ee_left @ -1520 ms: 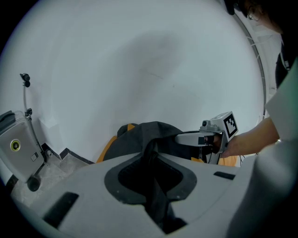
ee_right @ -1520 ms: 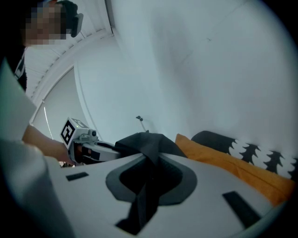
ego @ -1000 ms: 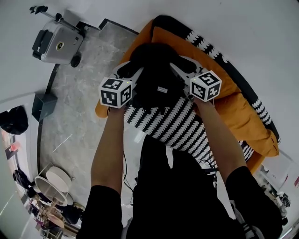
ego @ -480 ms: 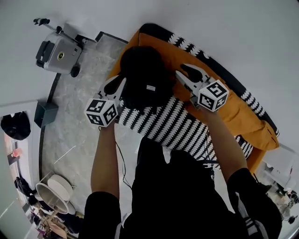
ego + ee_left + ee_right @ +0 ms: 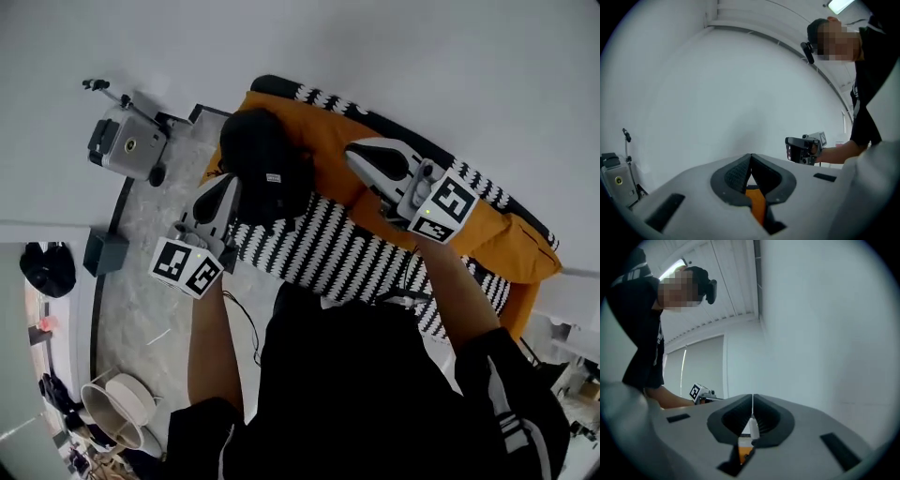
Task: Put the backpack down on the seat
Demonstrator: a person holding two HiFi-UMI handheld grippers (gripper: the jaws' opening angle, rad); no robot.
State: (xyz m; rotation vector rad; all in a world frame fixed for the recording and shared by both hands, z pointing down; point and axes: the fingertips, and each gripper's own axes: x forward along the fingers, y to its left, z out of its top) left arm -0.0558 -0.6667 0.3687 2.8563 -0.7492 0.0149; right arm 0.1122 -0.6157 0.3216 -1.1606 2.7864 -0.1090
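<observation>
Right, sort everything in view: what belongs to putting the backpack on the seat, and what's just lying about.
Job in hand: backpack, orange seat, left tongs, right tongs (both shut, empty).
Lying about: grey wheeled case, black box.

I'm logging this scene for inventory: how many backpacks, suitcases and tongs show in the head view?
Backpack: 1
Suitcase: 1
Tongs: 2, the left tongs and the right tongs, both shut and empty
Total: 4
</observation>
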